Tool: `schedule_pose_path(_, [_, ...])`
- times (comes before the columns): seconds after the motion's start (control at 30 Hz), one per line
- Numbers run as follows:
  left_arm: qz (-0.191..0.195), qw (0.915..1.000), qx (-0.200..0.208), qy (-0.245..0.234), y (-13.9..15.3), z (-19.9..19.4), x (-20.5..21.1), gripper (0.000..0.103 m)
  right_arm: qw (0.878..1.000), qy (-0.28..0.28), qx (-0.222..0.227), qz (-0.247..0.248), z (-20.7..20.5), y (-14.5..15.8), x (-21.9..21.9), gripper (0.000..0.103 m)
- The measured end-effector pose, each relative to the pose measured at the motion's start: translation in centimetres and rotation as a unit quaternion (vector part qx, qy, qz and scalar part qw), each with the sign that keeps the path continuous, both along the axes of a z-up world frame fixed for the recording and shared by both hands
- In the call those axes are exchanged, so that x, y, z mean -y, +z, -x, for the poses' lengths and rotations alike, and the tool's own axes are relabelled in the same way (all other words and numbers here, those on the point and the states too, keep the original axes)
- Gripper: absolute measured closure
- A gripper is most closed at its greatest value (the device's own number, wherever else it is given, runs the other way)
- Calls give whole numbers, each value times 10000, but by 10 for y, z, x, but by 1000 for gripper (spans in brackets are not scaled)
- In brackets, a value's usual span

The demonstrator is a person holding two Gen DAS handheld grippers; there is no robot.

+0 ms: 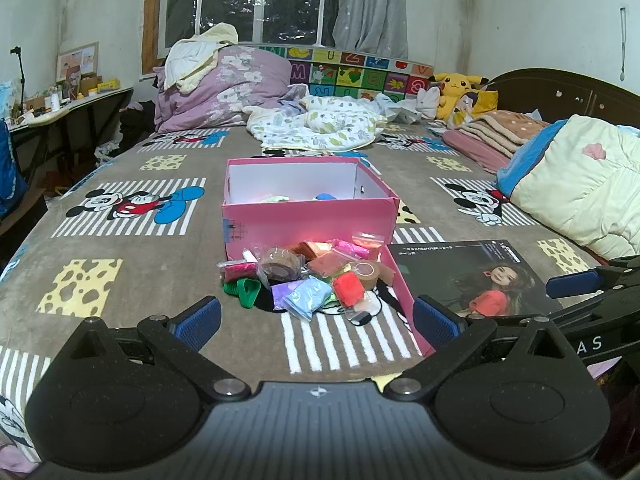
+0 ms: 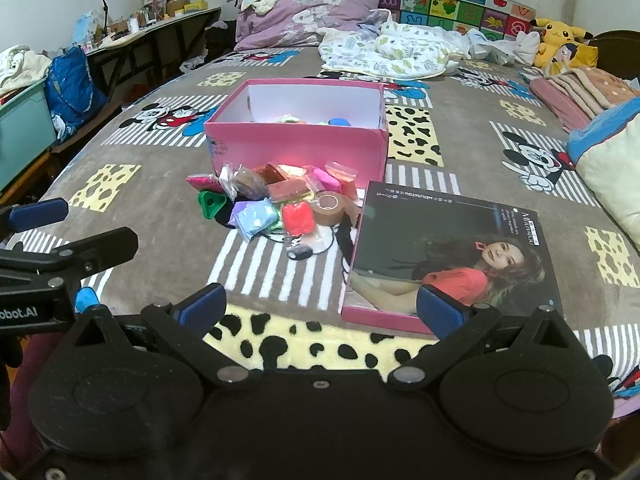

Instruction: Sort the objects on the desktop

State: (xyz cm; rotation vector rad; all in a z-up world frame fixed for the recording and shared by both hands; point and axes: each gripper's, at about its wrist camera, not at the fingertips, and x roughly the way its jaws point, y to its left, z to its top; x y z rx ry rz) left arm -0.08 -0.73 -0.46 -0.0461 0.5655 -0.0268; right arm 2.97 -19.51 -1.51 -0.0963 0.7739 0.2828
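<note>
A pink open box (image 1: 308,216) (image 2: 296,140) stands on the bed with a few small items inside. In front of it lies a pile of small bagged clay packets (image 1: 308,280) (image 2: 276,204), with a green triangular piece (image 1: 246,291) (image 2: 211,201), a red packet (image 1: 349,288) (image 2: 297,218) and a brown tape roll (image 1: 366,272) (image 2: 329,205). The box lid with a woman's photo (image 1: 472,276) (image 2: 448,248) lies to the right. My left gripper (image 1: 316,326) is open and empty, short of the pile. My right gripper (image 2: 320,312) is open and empty, near the lid's front edge.
The bed has a Mickey Mouse blanket (image 1: 120,248). Quilts and pillows (image 1: 224,84) lie at the back, folded bedding (image 1: 576,184) at the right, a Pikachu plush (image 1: 456,88) beside the headboard. A cluttered desk (image 2: 160,24) and blue bag (image 2: 72,84) stand left of the bed.
</note>
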Motion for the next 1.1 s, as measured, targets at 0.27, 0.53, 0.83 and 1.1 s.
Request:
schedule_pose_path(0.27, [54,10000,50,-38,3,4,-1,1,9997,214,-78,-128,0,1,2,1])
schedule_pose_path(0.53, [196,9996,-54,-179,-1,6,-8,1,9986,359,-2,-377,-3,12,2,1])
schedule_pose_path(0.83, [537,9984,115,-139,-15,-9,-39,1,9979,638,-31,-116,-25,-1,-12,1])
schedule_pose_path(1.1, [850,9960,-185,-182,-41,-45,-62,1,9913,1185,-446,-356,-66,8,-18,1])
